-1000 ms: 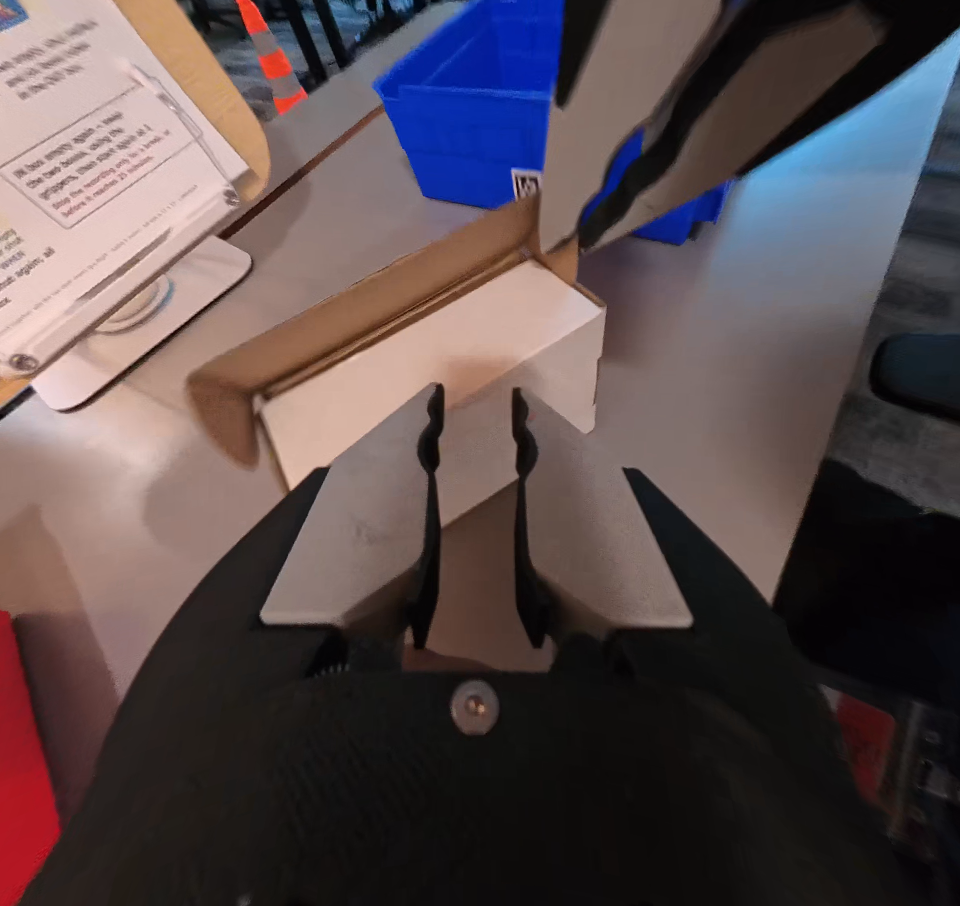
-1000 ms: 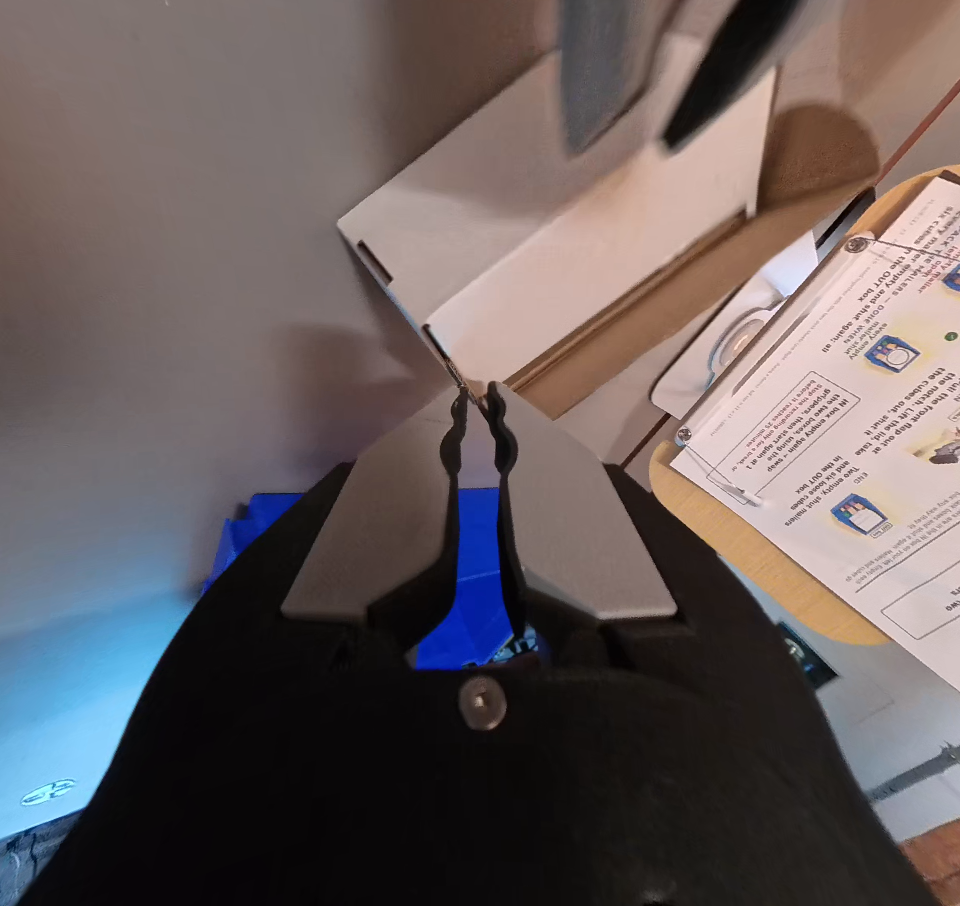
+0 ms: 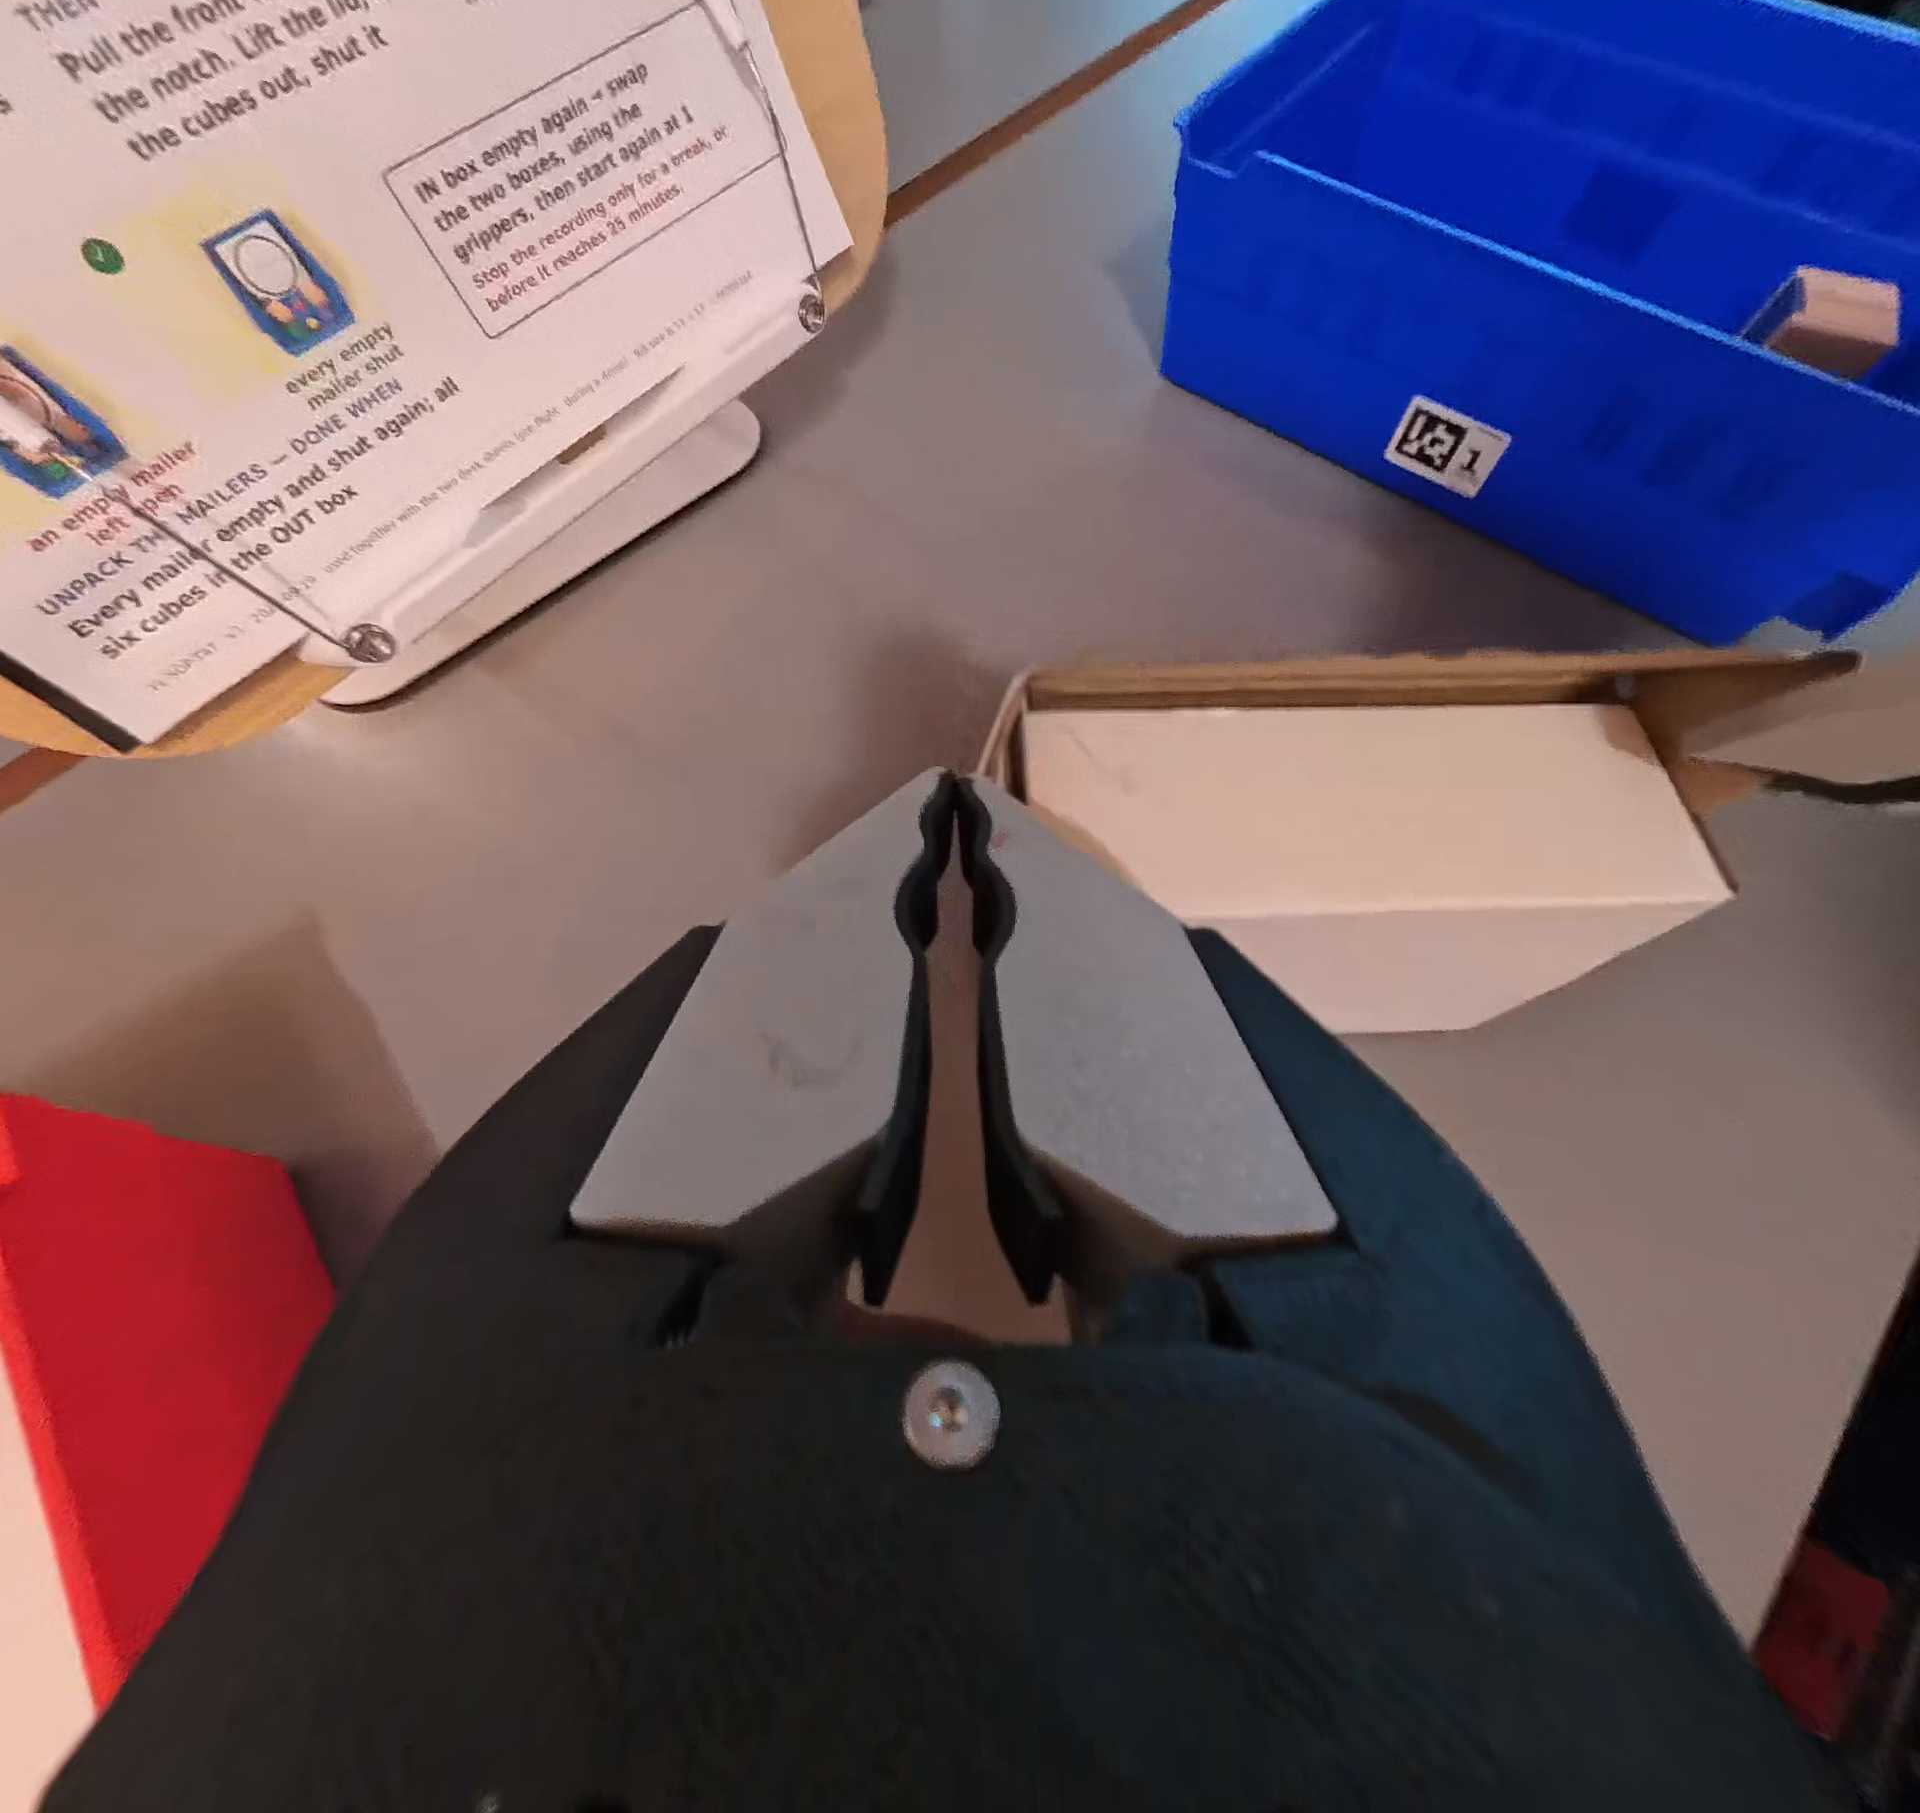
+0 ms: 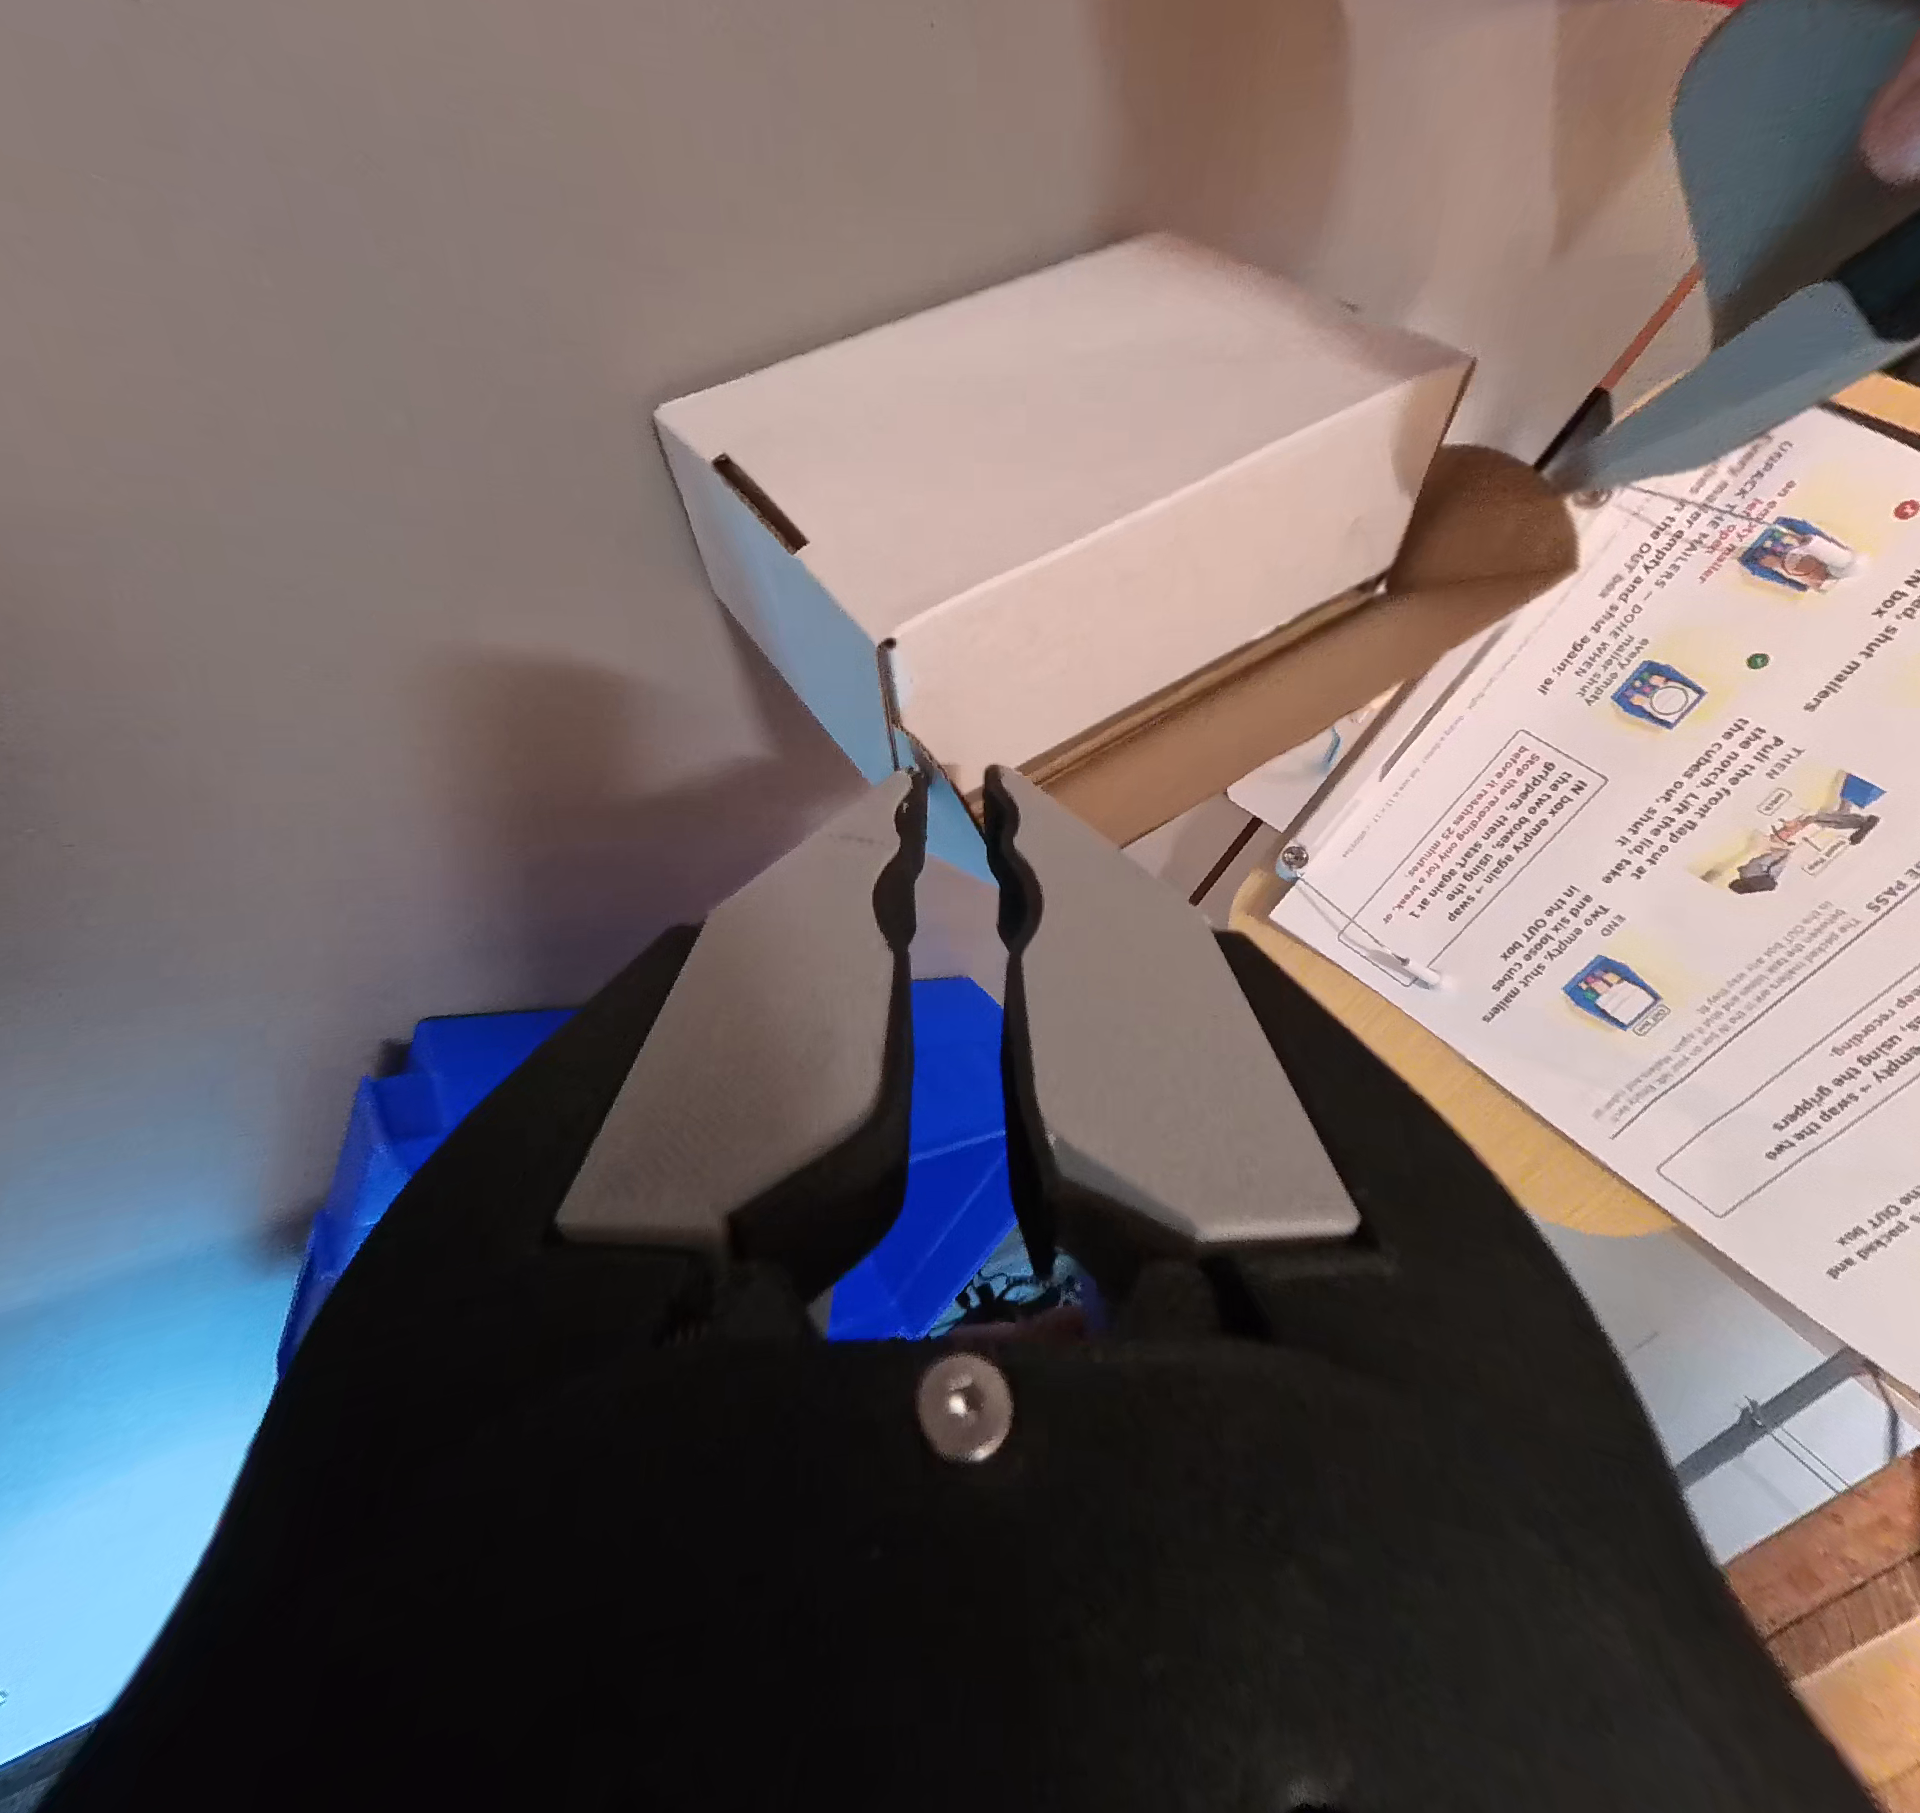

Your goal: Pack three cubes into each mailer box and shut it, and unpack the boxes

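Now left tongs [image 3: 951, 795] pinched together, drawn off mailer box [image 3: 1351, 833]; right tongs [image 4: 951, 792] slightly parted, empty.

mailer box [image 3: 1351, 828] ahead, blue bin [image 3: 1558, 236] behind

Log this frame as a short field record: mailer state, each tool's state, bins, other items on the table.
mailer box: white, on the grey table, lid down, brown front flap still sticking out untucked
left tool: shut, empty, tips near the mailer's corner
right tool: slightly open, holding nothing, tips at the mailer's near corner
blue bin: beyond the mailer, holds one pale box-like item
red bin: at the left edge, contents not visible
instruction sheet: clipped on a stand
cubes: none visible
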Demonstrator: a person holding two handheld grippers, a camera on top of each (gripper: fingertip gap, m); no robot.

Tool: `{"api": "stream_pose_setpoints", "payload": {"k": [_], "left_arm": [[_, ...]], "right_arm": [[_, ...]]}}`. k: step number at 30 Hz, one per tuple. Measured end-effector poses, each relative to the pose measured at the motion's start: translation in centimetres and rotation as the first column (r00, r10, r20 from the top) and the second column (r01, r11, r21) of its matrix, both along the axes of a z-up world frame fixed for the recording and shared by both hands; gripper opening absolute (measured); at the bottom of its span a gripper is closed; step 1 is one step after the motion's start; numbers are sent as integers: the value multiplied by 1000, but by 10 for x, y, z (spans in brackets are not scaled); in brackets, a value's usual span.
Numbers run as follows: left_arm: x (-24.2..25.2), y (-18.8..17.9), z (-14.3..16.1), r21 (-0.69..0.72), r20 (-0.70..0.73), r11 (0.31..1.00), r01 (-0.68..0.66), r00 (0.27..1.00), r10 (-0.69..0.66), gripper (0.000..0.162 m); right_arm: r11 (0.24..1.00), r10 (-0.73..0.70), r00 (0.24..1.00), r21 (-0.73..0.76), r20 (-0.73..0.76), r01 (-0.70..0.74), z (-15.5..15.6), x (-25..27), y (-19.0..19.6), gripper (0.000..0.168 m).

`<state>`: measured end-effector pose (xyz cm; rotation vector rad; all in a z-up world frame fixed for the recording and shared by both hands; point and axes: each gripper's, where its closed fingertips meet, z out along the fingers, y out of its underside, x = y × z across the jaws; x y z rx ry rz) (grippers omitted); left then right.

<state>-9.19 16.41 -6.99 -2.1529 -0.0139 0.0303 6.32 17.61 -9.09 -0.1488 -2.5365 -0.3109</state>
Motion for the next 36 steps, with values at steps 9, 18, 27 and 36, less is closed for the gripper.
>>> {"api": "stream_pose_setpoints", "payload": {"k": [9,18,27,36], "left_arm": [[14,11,-26,-14,80,998,56,995,-54,11],[14,-7,-21,80,77,995,-59,996,53,0],[34,-31,-15,175,226,984,-27,974,-14,4],[42,-47,-9,239,239,971,-33,971,-26,4]], "right_arm": [[995,-50,996,-91,-73,44,4,-2,0,13],[860,-406,842,-460,-356,221,12,-6,25,29],[477,-684,671,-872,-287,114,16,9,8,39],[182,-785,616,-976,-71,120,13,2,18,49]]}}
